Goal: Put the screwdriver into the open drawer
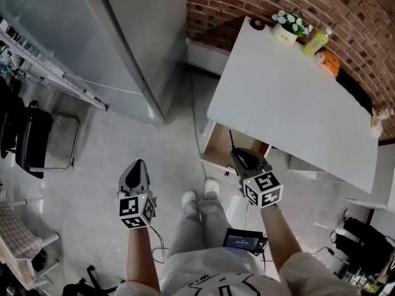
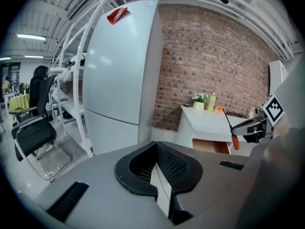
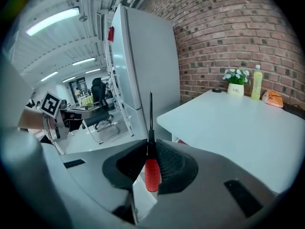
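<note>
A screwdriver (image 3: 151,171) with a red handle and a thin dark shaft stands upright between the jaws of my right gripper (image 3: 150,149), which is shut on it. In the head view the right gripper (image 1: 242,156) hovers just in front of the open wooden drawer (image 1: 217,142) under the white table (image 1: 290,97), and the shaft of the screwdriver (image 1: 232,140) points over the drawer. My left gripper (image 1: 136,165) hangs over the floor to the left, shut with nothing in it. In the left gripper view the left gripper (image 2: 157,163) faces the screwdriver (image 2: 234,141) and the drawer (image 2: 209,146).
A tall grey fridge (image 1: 133,42) stands left of the table, against a brick wall (image 1: 345,11). On the table's far edge are a flower pot (image 1: 288,29), a yellow bottle (image 1: 316,42) and an orange thing (image 1: 329,61). A black chair (image 1: 31,140) is at the far left.
</note>
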The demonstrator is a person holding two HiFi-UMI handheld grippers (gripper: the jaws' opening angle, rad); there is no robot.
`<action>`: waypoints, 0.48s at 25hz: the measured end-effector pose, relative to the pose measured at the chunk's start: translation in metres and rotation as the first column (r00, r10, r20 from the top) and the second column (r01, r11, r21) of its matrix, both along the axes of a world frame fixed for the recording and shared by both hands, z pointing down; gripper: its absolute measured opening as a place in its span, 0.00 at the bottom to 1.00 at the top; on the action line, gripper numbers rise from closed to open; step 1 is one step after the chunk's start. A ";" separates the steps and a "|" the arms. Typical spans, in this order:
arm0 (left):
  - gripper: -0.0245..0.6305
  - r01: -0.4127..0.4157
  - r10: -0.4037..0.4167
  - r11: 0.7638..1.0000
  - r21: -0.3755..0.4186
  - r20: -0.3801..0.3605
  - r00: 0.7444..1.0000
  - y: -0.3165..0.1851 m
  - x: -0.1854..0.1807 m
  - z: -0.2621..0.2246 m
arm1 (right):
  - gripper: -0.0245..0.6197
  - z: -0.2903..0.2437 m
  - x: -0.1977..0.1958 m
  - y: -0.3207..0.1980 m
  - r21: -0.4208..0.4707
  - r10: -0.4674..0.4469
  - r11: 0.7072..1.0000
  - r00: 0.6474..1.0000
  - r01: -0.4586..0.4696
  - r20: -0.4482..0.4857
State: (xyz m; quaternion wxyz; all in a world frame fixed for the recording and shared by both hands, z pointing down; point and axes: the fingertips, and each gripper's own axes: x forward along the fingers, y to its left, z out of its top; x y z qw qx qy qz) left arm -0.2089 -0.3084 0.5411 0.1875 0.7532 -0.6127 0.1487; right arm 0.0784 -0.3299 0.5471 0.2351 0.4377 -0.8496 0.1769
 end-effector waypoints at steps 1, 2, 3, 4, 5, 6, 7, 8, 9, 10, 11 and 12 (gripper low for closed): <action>0.06 0.003 -0.003 1.000 -0.010 0.000 1.000 0.001 0.002 0.009 | 0.13 0.009 -0.001 -0.002 -0.010 -0.012 1.000 1.000 0.012 -0.002; 0.06 0.007 -0.007 1.000 -0.018 -0.003 1.000 0.001 0.004 0.017 | 0.13 0.018 -0.002 -0.003 -0.019 -0.022 1.000 1.000 0.022 -0.003; 0.06 0.011 -0.011 1.000 -0.023 -0.007 1.000 0.001 0.006 0.024 | 0.13 0.027 -0.002 -0.004 -0.029 -0.030 0.999 1.000 0.030 -0.005; 0.06 0.012 -0.012 1.000 -0.029 -0.010 1.000 0.001 0.009 0.031 | 0.13 0.036 -0.002 -0.005 -0.037 -0.036 0.999 0.999 0.036 -0.007; 0.06 0.008 -0.009 0.999 -0.034 -0.012 1.000 0.001 0.012 0.038 | 0.13 0.045 -0.001 -0.006 -0.045 -0.040 0.998 0.999 0.039 -0.009; 0.06 0.002 -0.003 0.999 -0.039 -0.012 1.000 0.001 0.015 0.045 | 0.13 0.053 0.000 -0.008 -0.052 -0.041 0.998 0.999 0.040 -0.010; 0.06 -0.005 0.004 0.999 -0.043 -0.011 1.000 0.000 0.018 0.052 | 0.13 0.062 0.002 -0.010 -0.059 -0.039 0.997 0.999 0.039 -0.010; 0.06 -0.011 0.010 0.999 -0.047 -0.009 1.000 -0.001 0.021 0.059 | 0.13 0.070 0.004 -0.012 -0.066 -0.037 0.997 0.999 0.036 -0.011; 0.06 -0.015 0.015 0.999 -0.050 -0.007 1.000 -0.001 0.023 0.066 | 0.13 0.078 0.005 -0.014 -0.073 -0.034 0.997 0.999 0.033 -0.012; 0.06 -0.018 0.018 0.998 -0.052 -0.005 1.000 -0.003 0.024 0.072 | 0.13 0.086 0.006 -0.016 -0.078 -0.032 0.997 0.999 0.030 -0.013; 0.06 -0.020 0.020 0.998 -0.054 -0.003 1.000 -0.004 0.026 0.079 | 0.13 0.093 0.008 -0.018 -0.082 -0.030 0.996 0.999 0.029 -0.015; 0.06 -0.021 0.021 0.998 -0.056 -0.002 1.000 -0.006 0.028 0.085 | 0.13 0.100 0.009 -0.020 -0.086 -0.030 0.996 0.999 0.028 -0.018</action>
